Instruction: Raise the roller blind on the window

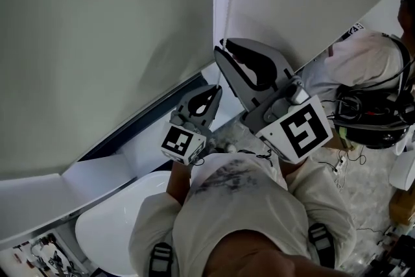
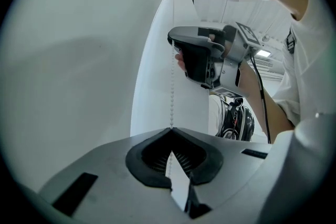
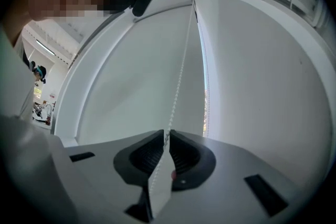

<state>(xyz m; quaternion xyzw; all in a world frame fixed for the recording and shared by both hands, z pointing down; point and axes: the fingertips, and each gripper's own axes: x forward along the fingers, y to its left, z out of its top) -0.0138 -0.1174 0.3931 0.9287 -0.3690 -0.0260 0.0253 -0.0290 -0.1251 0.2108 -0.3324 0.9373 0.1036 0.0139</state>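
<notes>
My left gripper has its jaws pressed together on the bead chain, the string of small white beads passing down between the ribbed pads. Higher up on the same chain, my right gripper is clamped in the same way. From there the chain climbs in a straight line towards the top of the window frame. In the head view the two grippers sit near each other, the right one farther up the chain. The roller blind spreads to the left of the chain, drawn down as far as the sill.

I judge the chain to be light, limp and slick. The beads are small and could slip one by one through a loose grip. I'd hold it square across, with beads seated in the ribs, and pull straight along its line. The fabric looks thin and light, so I'd leave it alone and work only the chain. A sideways tug might jump the chain off whatever drives it at the top.
</notes>
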